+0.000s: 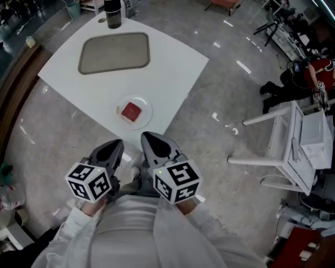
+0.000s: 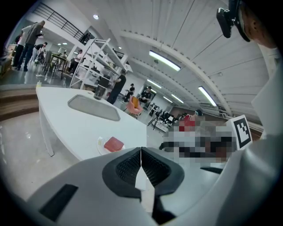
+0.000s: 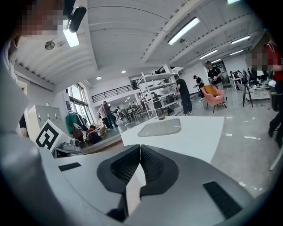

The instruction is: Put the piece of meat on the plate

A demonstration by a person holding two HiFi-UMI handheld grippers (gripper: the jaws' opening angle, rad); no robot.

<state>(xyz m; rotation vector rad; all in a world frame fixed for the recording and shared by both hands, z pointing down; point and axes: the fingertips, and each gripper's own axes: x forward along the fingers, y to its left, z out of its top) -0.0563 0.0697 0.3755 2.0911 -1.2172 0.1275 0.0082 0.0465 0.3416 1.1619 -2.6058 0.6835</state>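
A big hall with a shiny grey floor [image 1: 225, 104] is spreading around a white table [image 1: 172, 68], and shelves, desks and some people are showing far behind it in the gripper views. On the far part of the table a flat grey tray [image 1: 114, 52] is lying. A dark cup-like container [image 1: 112, 13] is standing just beyond the tray, at the far edge. Near the corner that is closest to the person, a small white plate [image 1: 148, 107] is sitting, well apart from the tray. The piece of meat [image 1: 131, 111], red and nearly square, is lying flat in the middle of this plate. To the right of the table, on the floor, a white frame-like piece of furniture [image 1: 293, 152] is standing.

The person is holding both tongs close to the body, in front of the table corner and above the floor. The left gripper [image 1: 116, 148] is pointing toward the plate; its jaws are pressing together along their whole line and are gripping nothing. The right gripper [image 1: 147, 138] is staying just beside it, its jaws are closed in the same way and are also carrying nothing. Neither gripper is touching the table, the plate or the meat. The marker cubes, left [image 1: 89, 181] and right [image 1: 177, 181], are facing up toward the head camera.
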